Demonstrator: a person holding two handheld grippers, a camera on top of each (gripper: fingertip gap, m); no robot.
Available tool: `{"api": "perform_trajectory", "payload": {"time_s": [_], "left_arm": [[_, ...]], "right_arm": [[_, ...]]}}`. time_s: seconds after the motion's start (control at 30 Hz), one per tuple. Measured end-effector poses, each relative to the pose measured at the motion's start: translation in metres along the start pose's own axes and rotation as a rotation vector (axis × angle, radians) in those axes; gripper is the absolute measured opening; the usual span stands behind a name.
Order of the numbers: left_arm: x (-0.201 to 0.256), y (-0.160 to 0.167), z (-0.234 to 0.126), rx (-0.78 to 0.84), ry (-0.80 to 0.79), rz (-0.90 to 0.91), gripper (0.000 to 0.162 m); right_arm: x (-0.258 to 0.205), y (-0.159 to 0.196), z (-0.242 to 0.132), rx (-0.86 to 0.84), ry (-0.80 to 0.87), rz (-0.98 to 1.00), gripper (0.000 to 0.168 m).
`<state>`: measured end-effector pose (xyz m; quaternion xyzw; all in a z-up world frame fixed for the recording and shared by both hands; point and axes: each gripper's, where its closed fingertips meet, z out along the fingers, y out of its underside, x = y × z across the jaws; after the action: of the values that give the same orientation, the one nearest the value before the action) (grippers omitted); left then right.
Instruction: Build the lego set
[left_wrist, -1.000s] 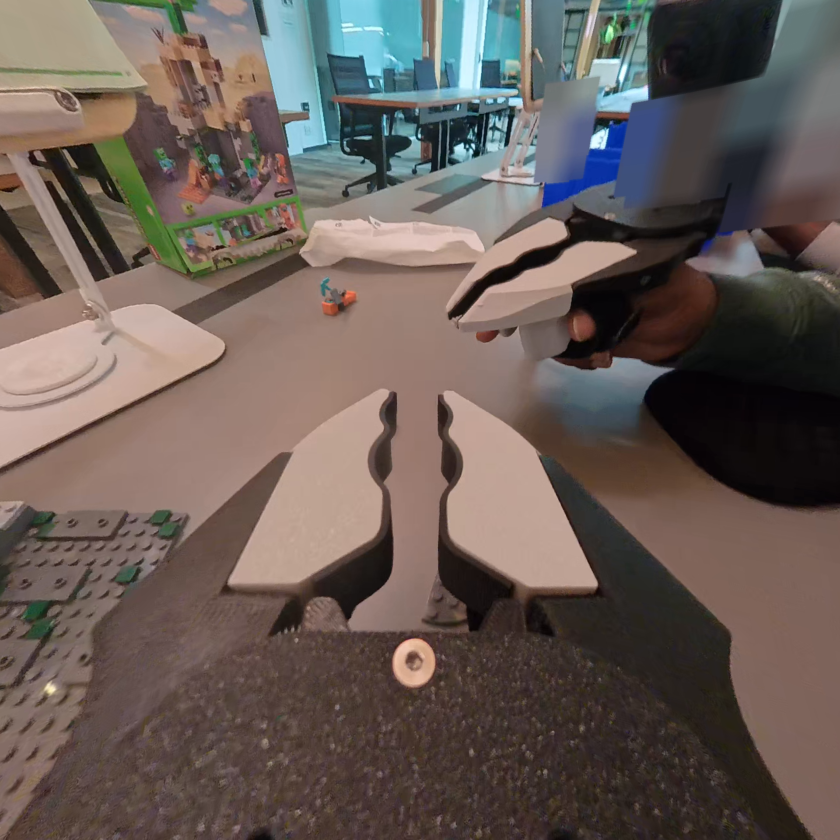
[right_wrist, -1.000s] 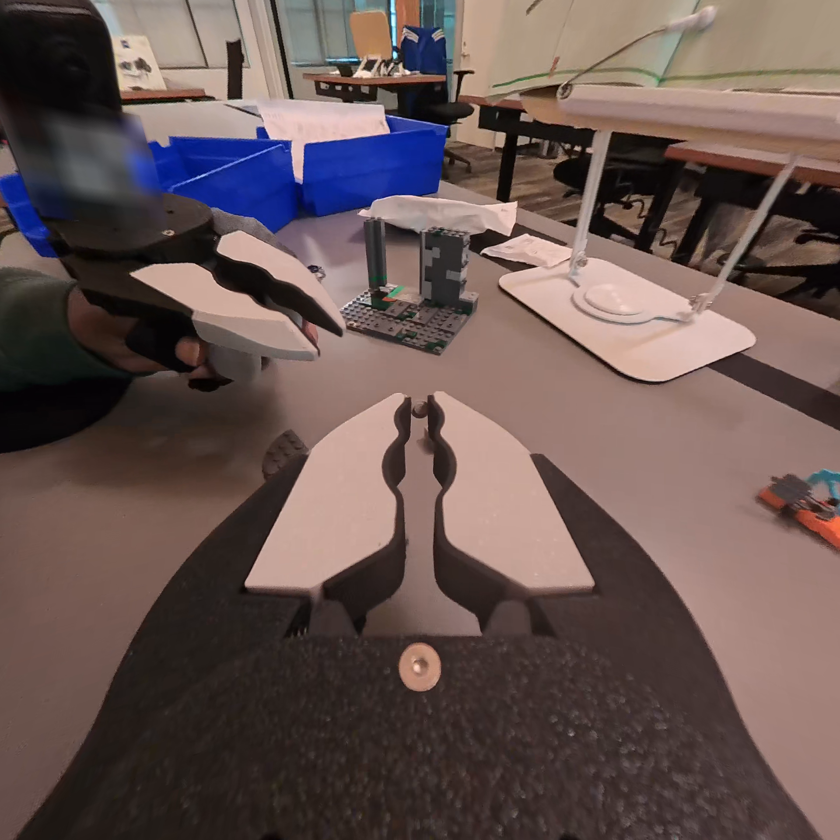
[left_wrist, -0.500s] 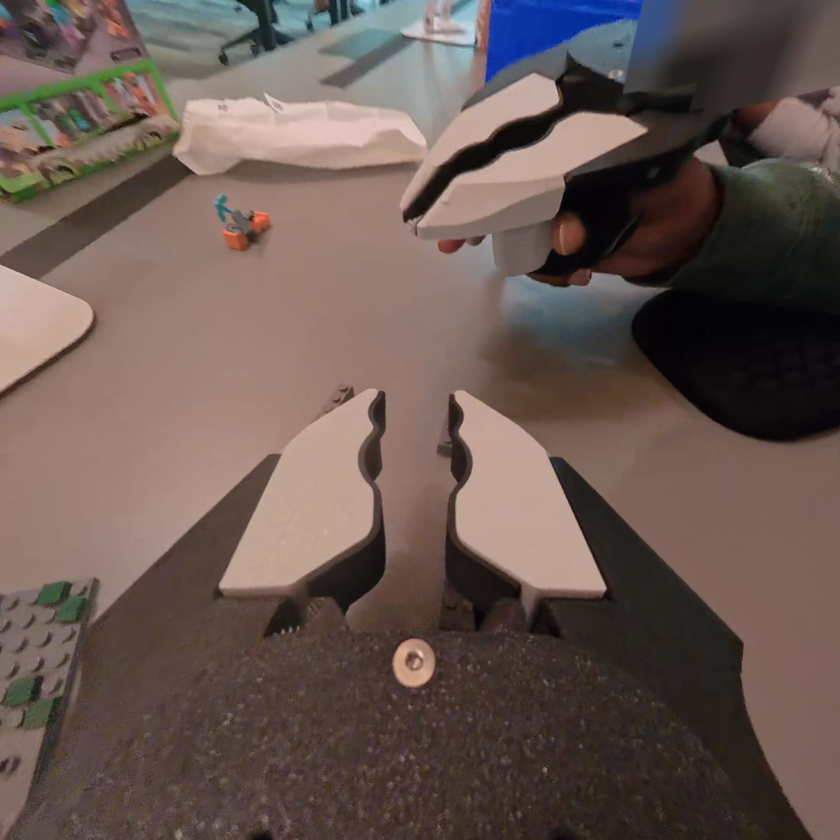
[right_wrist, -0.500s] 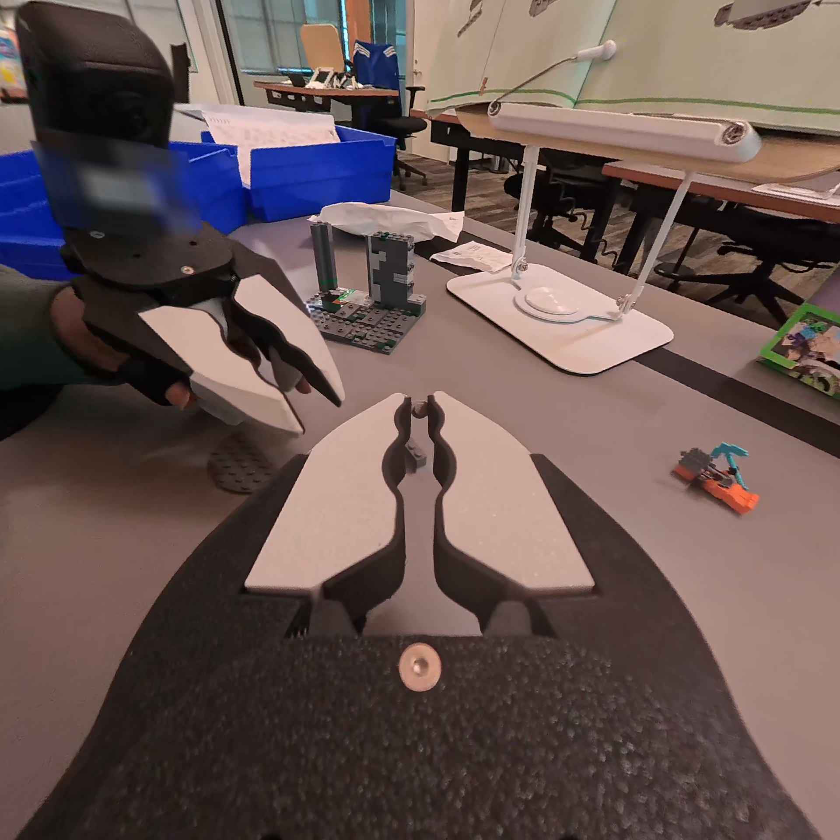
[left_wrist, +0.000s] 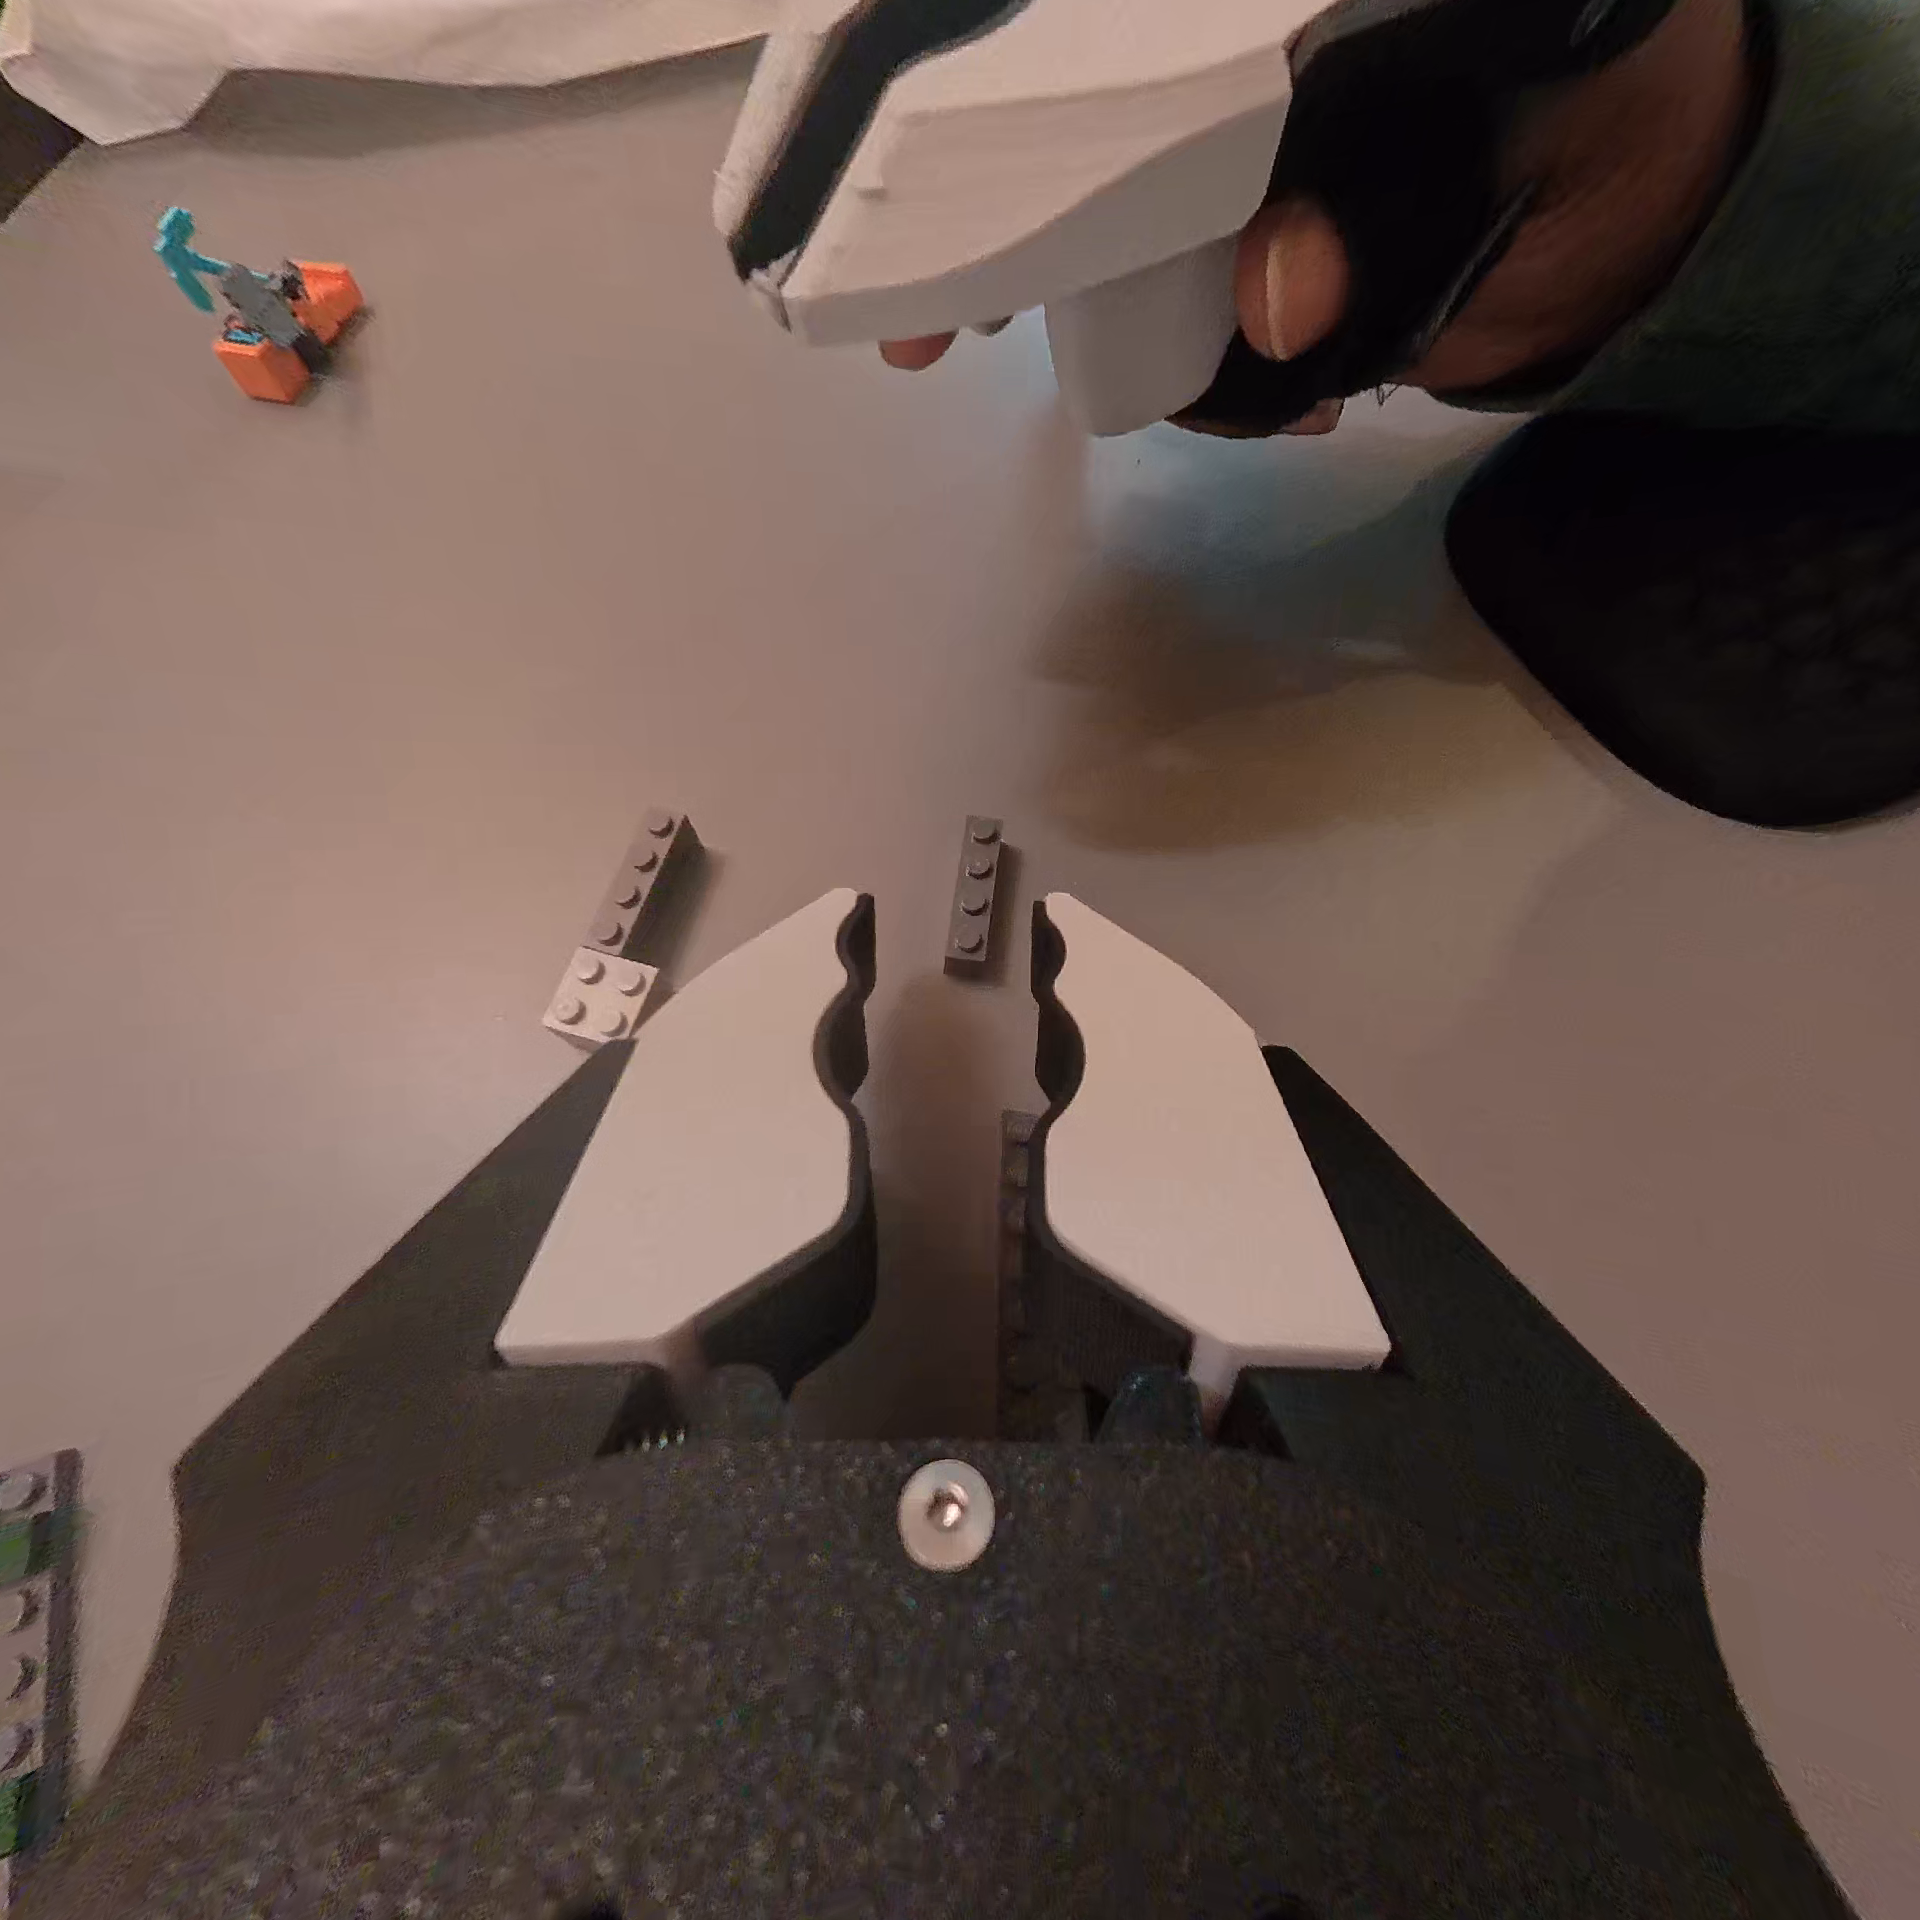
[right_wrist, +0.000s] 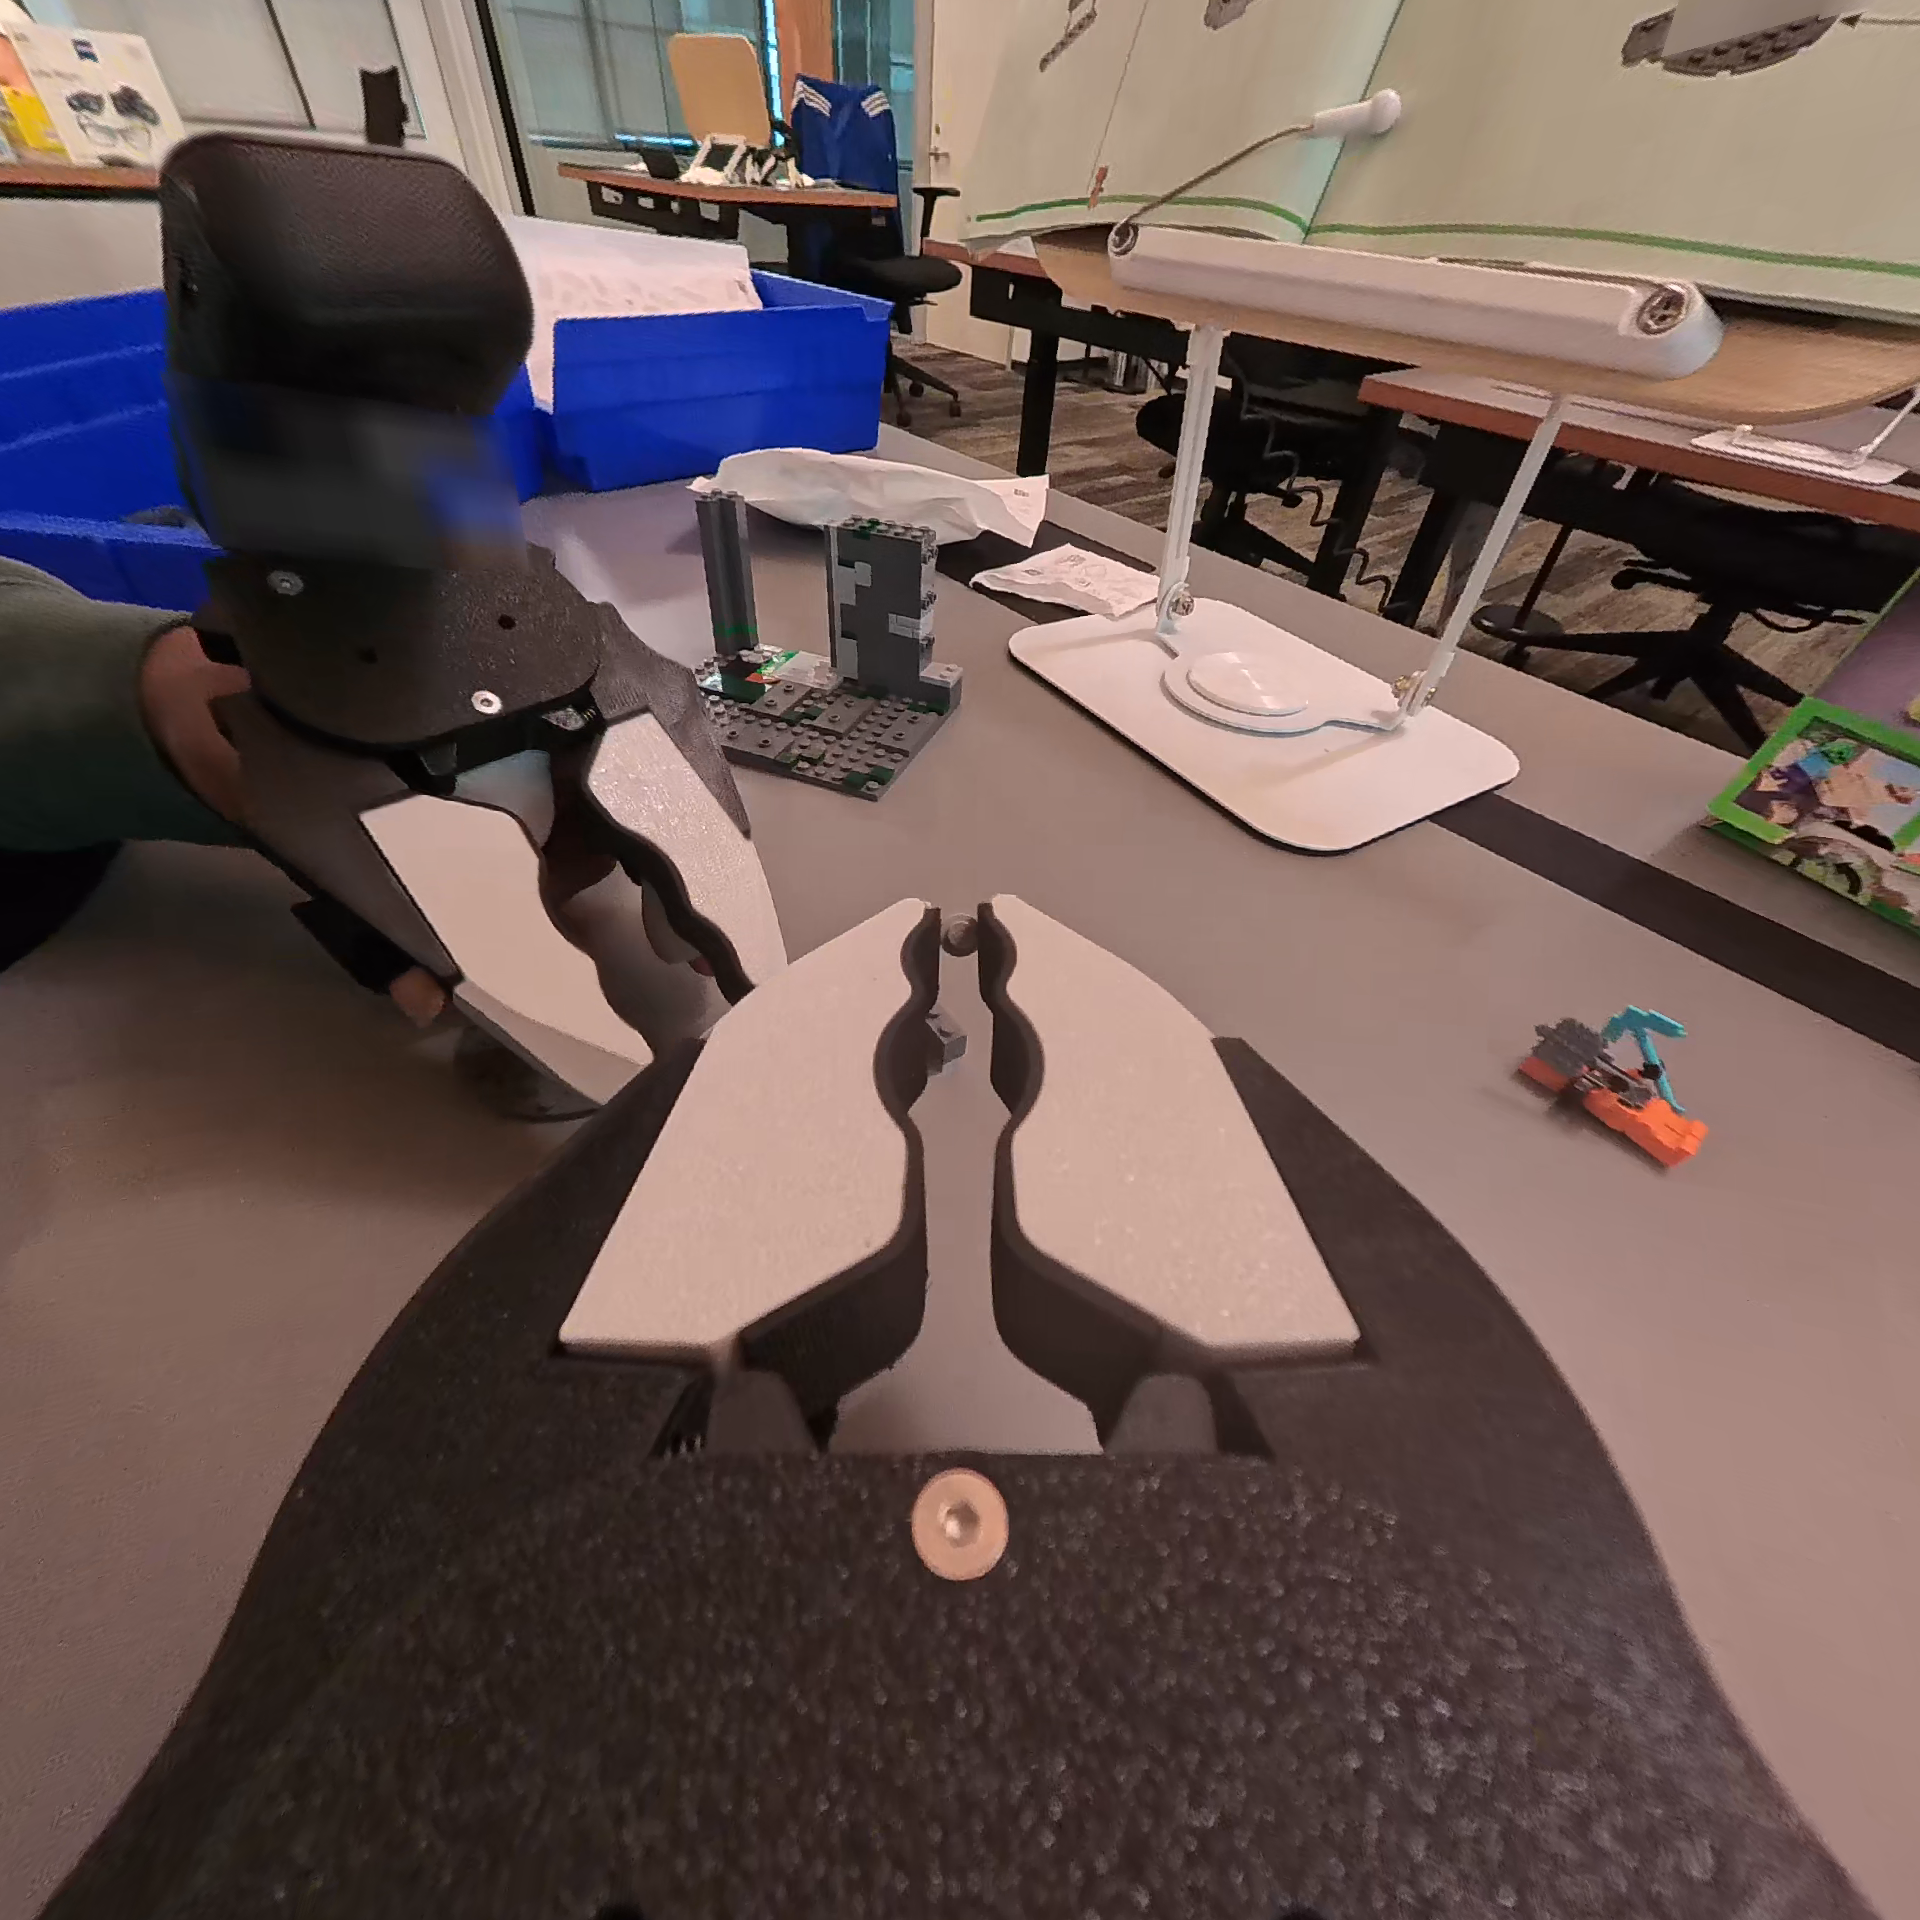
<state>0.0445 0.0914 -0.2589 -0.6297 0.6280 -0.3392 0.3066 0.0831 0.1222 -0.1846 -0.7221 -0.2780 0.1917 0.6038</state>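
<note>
My left gripper (left_wrist: 951, 914) is open and points down at the grey table. A dark grey four-stud plate (left_wrist: 977, 894) lies just ahead of its tips, nearer the right finger. A grey four-stud brick (left_wrist: 649, 883) and a light grey 2x2 piece (left_wrist: 601, 1003) lie by the left finger. Another dark studded piece (left_wrist: 1018, 1195) shows under the right finger. My right gripper (right_wrist: 956, 925) is nearly shut on a small round grey piece (right_wrist: 956, 928); it also shows at the top of the left wrist view (left_wrist: 935, 156). The partly built model (right_wrist: 821, 727) has two grey towers.
A small orange and teal build (right_wrist: 1610, 1081) sits to the right of my right gripper. A white lamp stand (right_wrist: 1268, 727), blue bins (right_wrist: 675, 384), a white bag (right_wrist: 862, 494) and the set's green box (right_wrist: 1829, 800) ring the work area. The left gripper (right_wrist: 686, 1023) hangs close to my right fingers. Across from one pair of fingers to the other is roughly 9 cm.
My left gripper has tipped down toward the table, opened wider and come over the loose grey pieces. My right gripper has stayed shut on its small piece and shifted slightly.
</note>
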Motion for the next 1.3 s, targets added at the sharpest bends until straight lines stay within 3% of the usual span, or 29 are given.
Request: {"api": "perform_trajectory", "payload": {"time_s": [0.4, 0.6, 1.3], "left_arm": [[0.001, 0.011, 0.012, -0.107, 0.005, 0.034, 0.022], [0.003, 0.012, 0.012, -0.113, 0.010, 0.032, 0.008], [-0.007, 0.008, -0.002, -0.082, -0.074, -0.005, 0.008]], "right_arm": [[0.000, -0.001, -0.001, 0.005, -0.003, 0.002, 0.006], [-0.001, 0.001, 0.000, -0.004, -0.008, 0.005, 0.006], [-0.004, 0.005, 0.001, -0.023, -0.026, 0.000, 0.006]]}}
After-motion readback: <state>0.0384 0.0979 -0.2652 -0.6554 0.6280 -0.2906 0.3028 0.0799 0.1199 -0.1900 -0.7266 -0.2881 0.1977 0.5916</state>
